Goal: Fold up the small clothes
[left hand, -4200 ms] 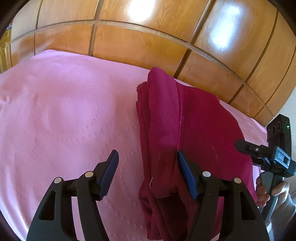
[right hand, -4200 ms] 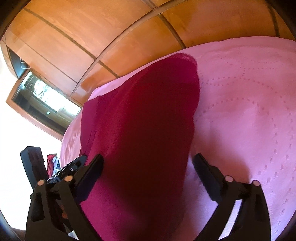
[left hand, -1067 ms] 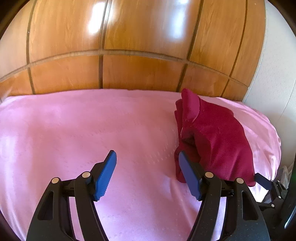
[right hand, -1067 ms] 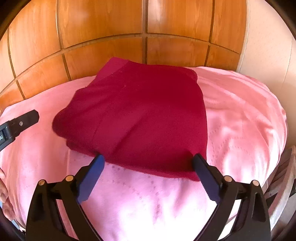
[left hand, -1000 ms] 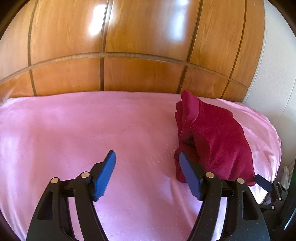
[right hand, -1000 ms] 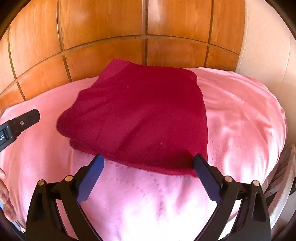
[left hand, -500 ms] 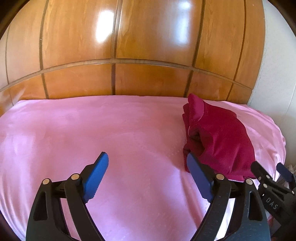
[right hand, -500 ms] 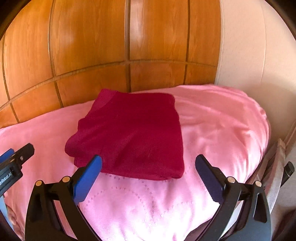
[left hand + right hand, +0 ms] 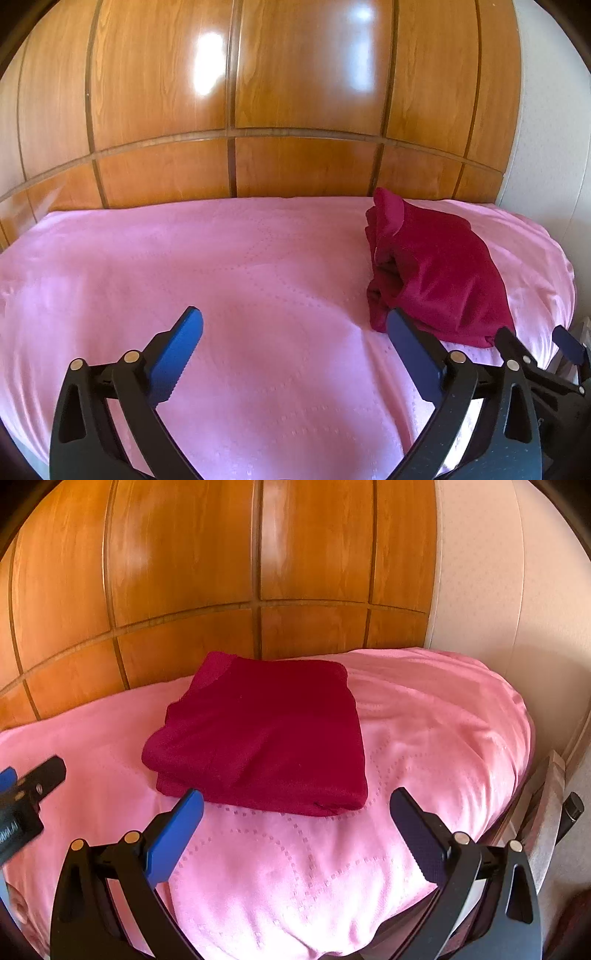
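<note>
Left gripper (image 9: 293,343): we see both blue pads spread wide, jaws have just been opening, nothing between them, only bare pink bedspread (image 9: 221,266) under the gap. Its right finger tip sits just in front of the near corner of the folded maroon garment (image 9: 436,273) in the picture; contact there we cannot tell.

Right gripper (image 9: 295,819): jaws also wide apart, empty, hovering over the bedspread (image 9: 295,867) at the bottom of the frame. Folded garment (image 9: 266,734) lies just beyond the pads, centre of the frame, flat, a neat stacked rectangle with layered edges on its left side. Pads are not on it.

In the left wrist view the garment sits right of centre, near the right end of the bed, and the right gripper (image 9: 535,347) pokes in at lower right. In the right wrist view the left gripper (image 9: 26,786) shows at the left edge.

Behind the bed: glossy wooden panelling (image 9: 295,92) across the top of both frames, pale wall (image 9: 498,590) at upper right.
</note>
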Tool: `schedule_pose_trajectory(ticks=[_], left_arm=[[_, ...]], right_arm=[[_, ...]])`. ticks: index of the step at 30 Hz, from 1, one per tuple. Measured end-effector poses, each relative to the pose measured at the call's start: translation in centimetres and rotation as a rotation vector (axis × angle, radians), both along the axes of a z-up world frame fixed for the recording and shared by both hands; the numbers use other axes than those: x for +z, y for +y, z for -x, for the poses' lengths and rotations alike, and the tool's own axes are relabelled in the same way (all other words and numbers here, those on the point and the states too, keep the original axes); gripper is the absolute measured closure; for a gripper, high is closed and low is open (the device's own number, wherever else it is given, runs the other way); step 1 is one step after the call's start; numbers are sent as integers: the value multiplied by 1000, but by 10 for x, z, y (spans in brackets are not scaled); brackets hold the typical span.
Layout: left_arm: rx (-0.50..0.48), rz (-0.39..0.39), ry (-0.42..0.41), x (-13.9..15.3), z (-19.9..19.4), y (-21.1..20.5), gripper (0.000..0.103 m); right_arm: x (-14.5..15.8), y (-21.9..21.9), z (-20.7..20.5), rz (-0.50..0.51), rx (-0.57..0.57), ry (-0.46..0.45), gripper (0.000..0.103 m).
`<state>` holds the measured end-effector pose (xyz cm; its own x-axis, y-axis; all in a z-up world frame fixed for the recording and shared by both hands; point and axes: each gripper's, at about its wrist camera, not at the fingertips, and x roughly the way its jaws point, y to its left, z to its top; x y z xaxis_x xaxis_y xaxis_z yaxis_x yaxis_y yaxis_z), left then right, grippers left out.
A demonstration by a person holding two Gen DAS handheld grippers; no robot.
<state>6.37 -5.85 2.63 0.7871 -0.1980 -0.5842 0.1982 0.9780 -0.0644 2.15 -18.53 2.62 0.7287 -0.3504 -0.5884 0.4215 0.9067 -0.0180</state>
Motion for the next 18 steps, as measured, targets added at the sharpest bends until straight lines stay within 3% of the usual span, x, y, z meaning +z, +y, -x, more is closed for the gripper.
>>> schedule_pose_trajectory(ticks=[18], left_arm=[[6,-25,-14,1,4,-7,4]], right_arm=[[-6,-5,-3,-32,6,13,2]])
